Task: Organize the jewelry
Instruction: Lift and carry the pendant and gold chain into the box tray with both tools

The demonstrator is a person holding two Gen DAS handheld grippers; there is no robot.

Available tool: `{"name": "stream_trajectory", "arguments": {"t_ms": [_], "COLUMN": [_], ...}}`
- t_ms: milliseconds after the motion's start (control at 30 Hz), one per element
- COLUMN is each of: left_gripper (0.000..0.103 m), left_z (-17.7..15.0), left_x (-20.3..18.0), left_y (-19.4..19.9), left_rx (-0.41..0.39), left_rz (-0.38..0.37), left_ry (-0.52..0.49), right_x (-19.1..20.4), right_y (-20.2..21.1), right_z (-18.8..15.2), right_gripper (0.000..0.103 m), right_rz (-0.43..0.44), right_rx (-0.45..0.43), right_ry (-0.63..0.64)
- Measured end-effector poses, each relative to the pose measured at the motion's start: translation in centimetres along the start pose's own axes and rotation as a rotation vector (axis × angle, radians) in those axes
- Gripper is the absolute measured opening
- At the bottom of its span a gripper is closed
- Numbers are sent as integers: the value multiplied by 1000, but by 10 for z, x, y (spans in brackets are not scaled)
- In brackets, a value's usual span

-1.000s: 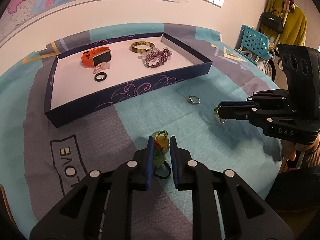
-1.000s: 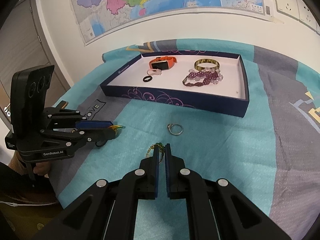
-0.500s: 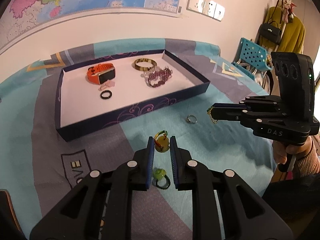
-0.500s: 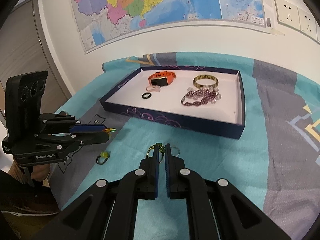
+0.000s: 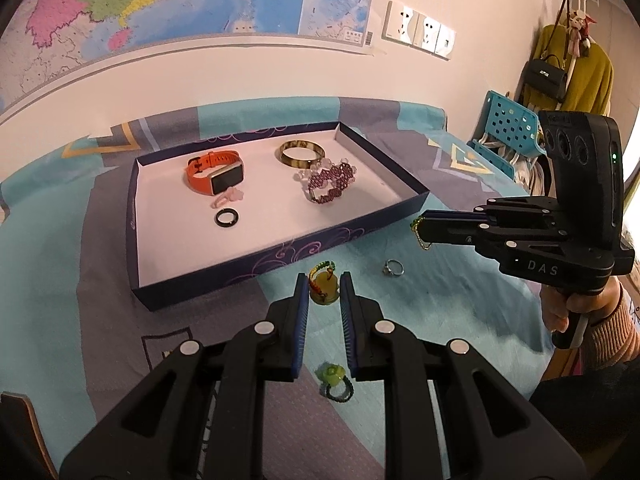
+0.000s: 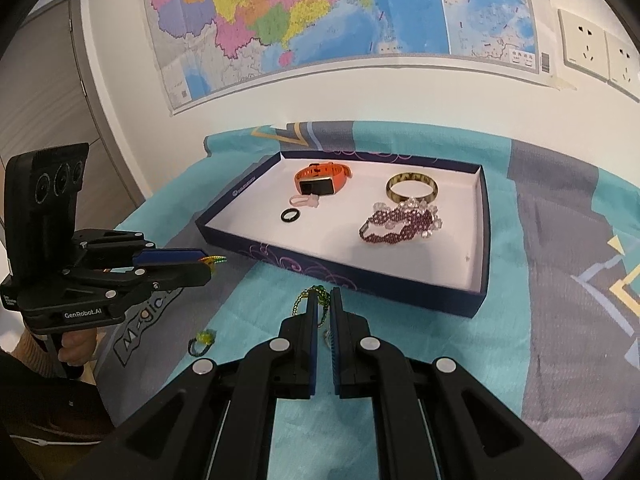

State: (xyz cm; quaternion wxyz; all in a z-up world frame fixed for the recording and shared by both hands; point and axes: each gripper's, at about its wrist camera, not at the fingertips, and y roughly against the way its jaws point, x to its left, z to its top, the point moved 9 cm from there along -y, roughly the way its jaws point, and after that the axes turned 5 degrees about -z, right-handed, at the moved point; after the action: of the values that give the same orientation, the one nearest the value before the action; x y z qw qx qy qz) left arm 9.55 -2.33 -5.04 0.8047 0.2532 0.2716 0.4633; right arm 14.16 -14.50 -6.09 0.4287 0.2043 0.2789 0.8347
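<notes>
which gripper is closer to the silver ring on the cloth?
Right. The right gripper hangs just above and beside the silver ring, holding a gold chain. The left gripper, holding a yellow pendant, is farther off, toward the tray.

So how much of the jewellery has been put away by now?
Five pieces already lie in the box: orange watch, gold bangle, purple bead bracelet, black ring, pink piece. In hand: left tongs grip a yellow pendant, right tongs pinch a gold chain. Left on the cloth: silver ring, green-charm ring.
</notes>
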Motion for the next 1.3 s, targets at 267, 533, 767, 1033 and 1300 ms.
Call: {"name": "stream_trajectory", "arguments": {"t_ms": [267,533,767,1033,1300], "left_gripper": [16,16,16,16,16], "left_z": [8,16,23,32,39], "left_x": [3,8,12,21,28], "left_y": [-1,-4,-5,-6,-11], "left_rx": [-13,-22,-28,-39,-38], "left_rz": [14,32,50,71,89], "left_ry": [-4,-5,-9,-8,-5], "right_x": [-3,-9,-15,-19,-24], "right_y": [-4,-10,-15,-20,-28], "right_z": [14,19,28,34,41], "right_gripper": [4,4,4,4,4], "right_rz": [-9,-23,-33,-40,-49], "right_rx": [-12,-9,-14,-17,-8], "right_ry": [12,9,8,12,15]}}
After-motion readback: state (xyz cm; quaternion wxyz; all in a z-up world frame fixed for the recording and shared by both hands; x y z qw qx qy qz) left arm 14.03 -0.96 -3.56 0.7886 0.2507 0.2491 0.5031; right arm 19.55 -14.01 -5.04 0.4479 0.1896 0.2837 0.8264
